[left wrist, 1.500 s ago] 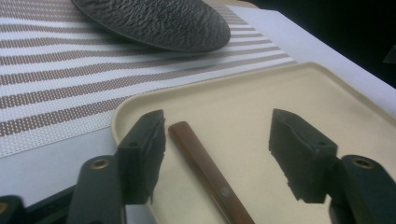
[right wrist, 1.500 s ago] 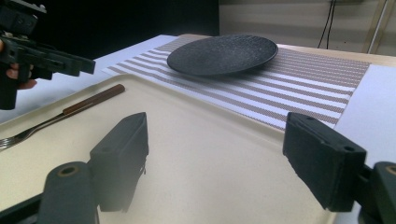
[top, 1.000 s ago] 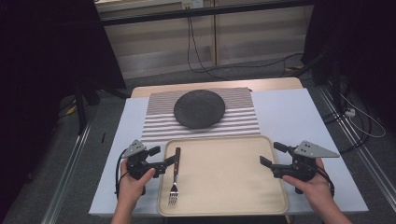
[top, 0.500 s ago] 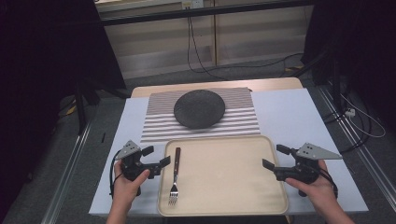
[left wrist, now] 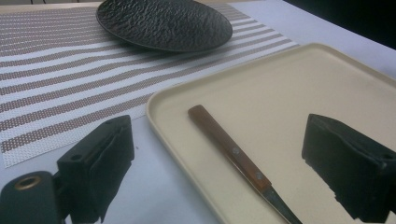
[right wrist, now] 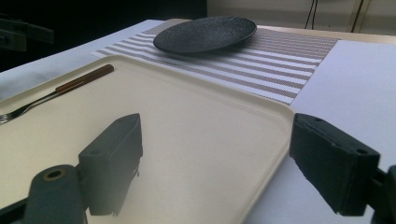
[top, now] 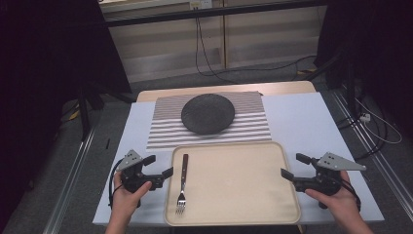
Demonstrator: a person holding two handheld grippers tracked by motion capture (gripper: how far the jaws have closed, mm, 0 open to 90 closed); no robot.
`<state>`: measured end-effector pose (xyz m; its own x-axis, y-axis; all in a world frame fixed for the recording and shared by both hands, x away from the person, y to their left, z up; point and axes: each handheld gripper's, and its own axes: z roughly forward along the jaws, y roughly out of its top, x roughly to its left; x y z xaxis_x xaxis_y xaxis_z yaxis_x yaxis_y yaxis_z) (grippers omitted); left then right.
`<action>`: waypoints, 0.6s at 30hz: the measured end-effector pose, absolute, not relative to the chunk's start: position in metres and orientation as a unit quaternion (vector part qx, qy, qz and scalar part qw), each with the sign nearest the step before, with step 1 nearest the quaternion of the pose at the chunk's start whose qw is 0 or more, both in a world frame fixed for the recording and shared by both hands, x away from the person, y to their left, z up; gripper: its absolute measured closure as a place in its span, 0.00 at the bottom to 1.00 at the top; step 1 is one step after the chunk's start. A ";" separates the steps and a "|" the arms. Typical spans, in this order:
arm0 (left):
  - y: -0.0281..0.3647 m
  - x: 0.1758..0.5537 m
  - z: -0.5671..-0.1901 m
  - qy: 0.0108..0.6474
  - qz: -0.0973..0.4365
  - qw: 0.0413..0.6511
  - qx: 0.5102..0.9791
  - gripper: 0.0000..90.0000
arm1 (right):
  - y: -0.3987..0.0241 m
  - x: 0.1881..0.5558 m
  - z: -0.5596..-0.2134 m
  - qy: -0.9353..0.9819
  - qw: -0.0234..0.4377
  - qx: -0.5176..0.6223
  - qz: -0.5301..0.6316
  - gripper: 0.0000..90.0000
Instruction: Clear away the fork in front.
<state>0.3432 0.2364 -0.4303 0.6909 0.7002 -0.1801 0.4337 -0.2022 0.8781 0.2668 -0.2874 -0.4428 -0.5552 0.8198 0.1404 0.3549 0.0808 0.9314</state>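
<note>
On the white table (top: 302, 122) a cream tray (top: 243, 195) sits at the near edge, with a striped placemat (top: 160, 131) just beyond it and a dark textured plate (top: 208, 113) resting on the mat. Inside the tray, close to its left rim, a fork (top: 183, 181) lies lengthwise, its wooden handle pointing toward the mat and its tines toward the person.

The left gripper (top: 160, 165) sits just outside the tray's left edge, held in the left hand (top: 127, 192), its 2 jaws spread wide and holding nothing. In the left gripper view the fork's handle (left wrist: 224, 142) lies between the 2 black jaws but farther off, untouched, with the tray rim (left wrist: 159, 95) running across below the mat.

The right gripper (top: 295, 165) hovers at the tray's right edge in the right hand (top: 336, 200), jaws likewise spread apart and empty. In the right gripper view its jaws straddle the tray's right rim (right wrist: 275, 116), and the fork (right wrist: 56, 93) lies well apart at the far left of the tray.
</note>
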 end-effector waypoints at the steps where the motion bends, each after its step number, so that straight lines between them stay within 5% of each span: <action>1: 0.237 0.343 -0.431 0.372 0.133 0.512 0.763 0.11 | -0.288 0.266 -0.443 0.703 0.218 0.419 0.532 0.19; 18: 0.249 0.334 -0.436 0.370 0.134 0.513 0.762 0.07 | -0.289 0.262 -0.447 0.703 0.222 0.410 0.536 0.20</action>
